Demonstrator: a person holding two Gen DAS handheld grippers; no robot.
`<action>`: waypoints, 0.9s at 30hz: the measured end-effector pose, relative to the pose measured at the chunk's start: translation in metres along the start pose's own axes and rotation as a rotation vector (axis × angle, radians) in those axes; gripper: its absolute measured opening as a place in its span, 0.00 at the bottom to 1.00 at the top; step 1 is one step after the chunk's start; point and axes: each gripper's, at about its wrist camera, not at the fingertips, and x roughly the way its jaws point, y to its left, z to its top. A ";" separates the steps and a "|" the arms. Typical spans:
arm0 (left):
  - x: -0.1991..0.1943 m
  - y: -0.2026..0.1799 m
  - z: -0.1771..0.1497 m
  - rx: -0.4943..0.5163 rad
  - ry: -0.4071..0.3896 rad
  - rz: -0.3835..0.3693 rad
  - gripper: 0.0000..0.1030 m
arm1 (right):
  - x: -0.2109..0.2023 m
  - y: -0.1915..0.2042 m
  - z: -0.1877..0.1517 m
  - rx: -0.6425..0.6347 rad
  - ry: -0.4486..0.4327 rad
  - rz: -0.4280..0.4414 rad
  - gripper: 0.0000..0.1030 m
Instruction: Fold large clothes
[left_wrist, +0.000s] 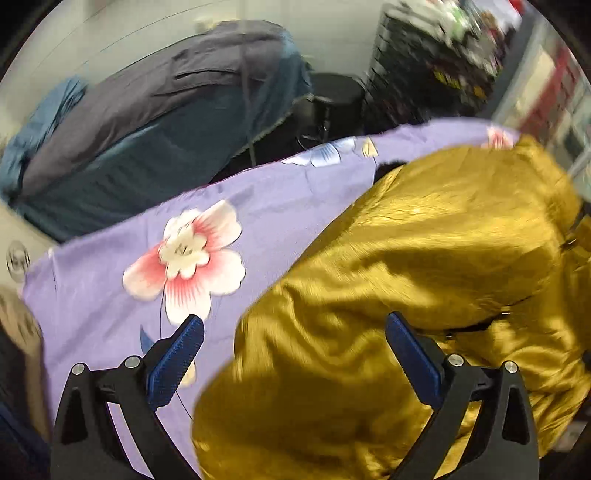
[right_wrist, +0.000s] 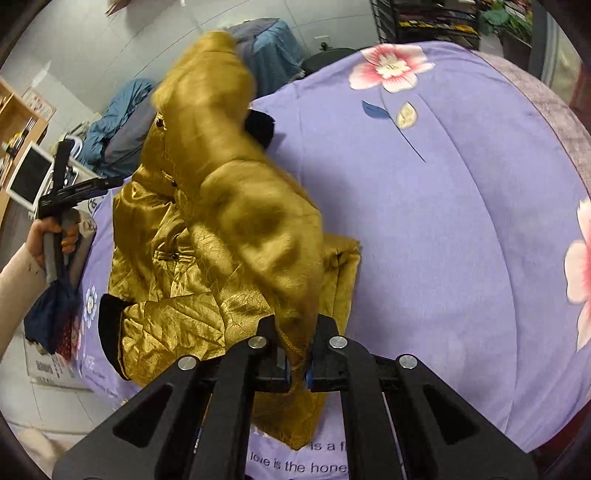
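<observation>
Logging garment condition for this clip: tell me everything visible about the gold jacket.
The gold jacket is shiny, crinkled satin-like cloth with knot buttons down the front and black trim at a cuff. It lies crumpled on the purple floral sheet, only partly folded. The right gripper is shut on one part, lifting it in a blurred swath. The left gripper is open above it.

One gold jacket (right_wrist: 229, 236), one purple floral sheet (right_wrist: 443, 221), two tongs (right_wrist: 295, 365) (left_wrist: 295, 354), one hand (right_wrist: 48, 236)
</observation>
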 end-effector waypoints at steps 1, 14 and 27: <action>0.013 -0.006 0.006 0.050 0.024 0.025 0.94 | -0.002 -0.007 -0.002 0.038 -0.005 0.003 0.04; 0.063 -0.112 -0.031 0.200 0.235 -0.258 0.23 | -0.062 -0.078 0.013 0.352 -0.148 -0.028 0.03; -0.017 -0.206 -0.024 0.061 0.031 -0.462 0.79 | -0.084 -0.167 0.134 0.565 -0.262 -0.128 0.21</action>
